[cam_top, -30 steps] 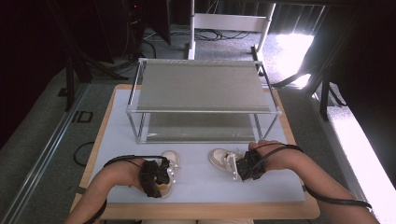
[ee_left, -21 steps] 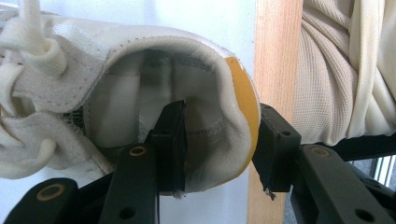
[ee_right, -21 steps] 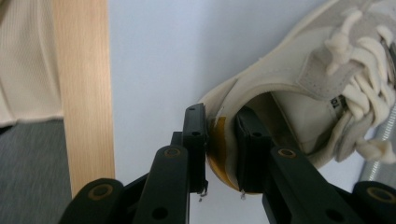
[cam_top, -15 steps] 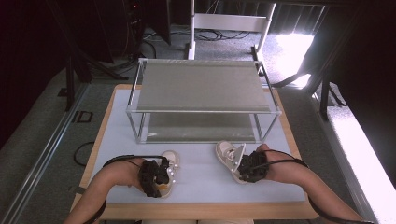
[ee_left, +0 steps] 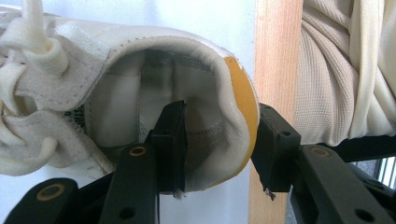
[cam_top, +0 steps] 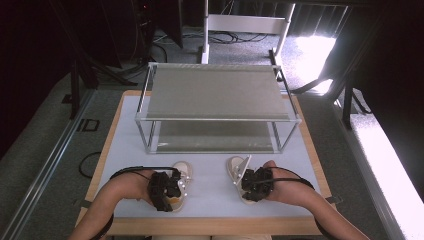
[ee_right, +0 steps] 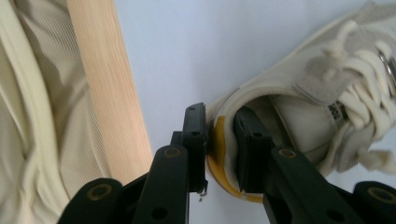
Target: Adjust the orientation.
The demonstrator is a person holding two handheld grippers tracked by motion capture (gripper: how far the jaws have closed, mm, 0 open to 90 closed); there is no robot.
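From the high view, the left gripper (cam_top: 167, 190) and right gripper (cam_top: 254, 184) each grasp a cream lace-up sneaker on the white table (cam_top: 210, 165), before a two-tier metal-framed shelf rack (cam_top: 215, 90). In the left gripper view, the jaws pinch the left cream sneaker (ee_left: 116, 93) by its yellow-patched heel collar, one jaw inside. In the right gripper view, the jaws clamp the right cream sneaker (ee_right: 317, 93) by its heel, near the table's wooden edge (ee_right: 107, 88).

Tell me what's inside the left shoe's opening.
One black jaw of the left gripper sits inside the left shoe, against the heel lining; the other presses outside on the heel. The toe end's interior is hidden under the laces.
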